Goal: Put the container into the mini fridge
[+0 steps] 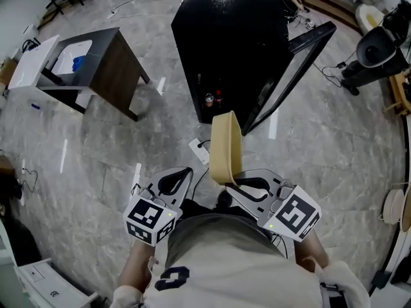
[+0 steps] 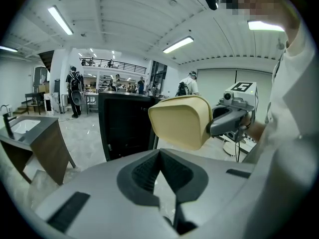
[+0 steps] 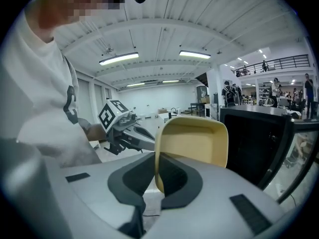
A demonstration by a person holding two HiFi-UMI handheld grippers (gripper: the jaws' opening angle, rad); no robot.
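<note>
Markings: black-and-white square codes on left tongs [image 1: 185, 171] and right tongs [image 1: 226, 183]; shirt [image 1: 225, 262] print unreadable
Container [image 1: 226, 147]: beige, on edge, in the air short of the mini fridge [image 1: 231, 43], door [image 1: 302, 63] open
Right tongs: clamped on container rim
Left tongs: closed, empty, just beside
Head view only: two small bottles [image 1: 213, 99] low inside fridge
Right gripper view: container's hollow side; left gripper view: its underside
Pose: both tongs aim at the fridge, tilted slightly down

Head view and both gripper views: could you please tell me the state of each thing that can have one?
Container: empty, on edge, held off the floor.
Right gripper: shut on the container's rim.
Left gripper: shut, empty.
Fridge door: open.
Fridge: two bottles inside, container not yet in.
</note>
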